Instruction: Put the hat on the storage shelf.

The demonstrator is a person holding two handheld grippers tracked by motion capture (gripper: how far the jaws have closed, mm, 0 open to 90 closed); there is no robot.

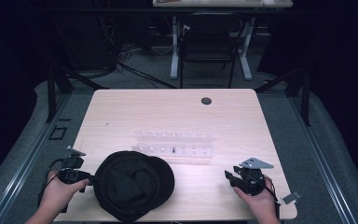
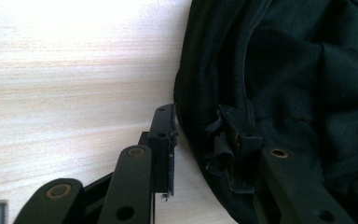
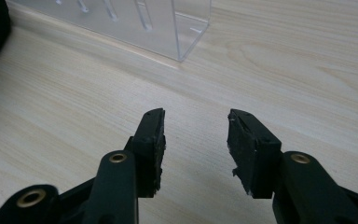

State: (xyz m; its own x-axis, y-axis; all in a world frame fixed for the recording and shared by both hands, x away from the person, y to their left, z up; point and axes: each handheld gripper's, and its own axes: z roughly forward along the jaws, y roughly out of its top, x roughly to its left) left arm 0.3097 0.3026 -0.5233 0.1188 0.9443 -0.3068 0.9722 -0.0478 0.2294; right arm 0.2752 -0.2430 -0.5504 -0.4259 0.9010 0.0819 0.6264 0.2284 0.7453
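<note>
On the near edge of the pale wooden table (image 1: 121, 112) lies a black cap (image 1: 133, 184), crown side down and rumpled, its hollow facing up. At its left rim sits the left gripper (image 1: 91, 178), held in the person's left hand (image 1: 58, 193). From the left gripper view, the jaws straddle the cap's edge (image 2: 205, 116) — one finger on the bare wood outside, the other against the dark fabric inside — with a gap between them, so they are spread around the rim rather than pressed on it.

Well apart on the right side of the table, the right gripper (image 1: 229, 178) rests in the person's right hand (image 1: 258, 200), a grey three-cornered plate on top. Its own view shows the right gripper (image 3: 196, 140) with jaws parted and only wood grain between them.

Behind the cap, near the table's middle, stands a clear plastic rack (image 1: 173, 144) with rows of small pegs; its corner (image 3: 186, 28) appears ahead of the right gripper. A small dark round hole (image 1: 206, 101) marks the far side of the table.
</note>
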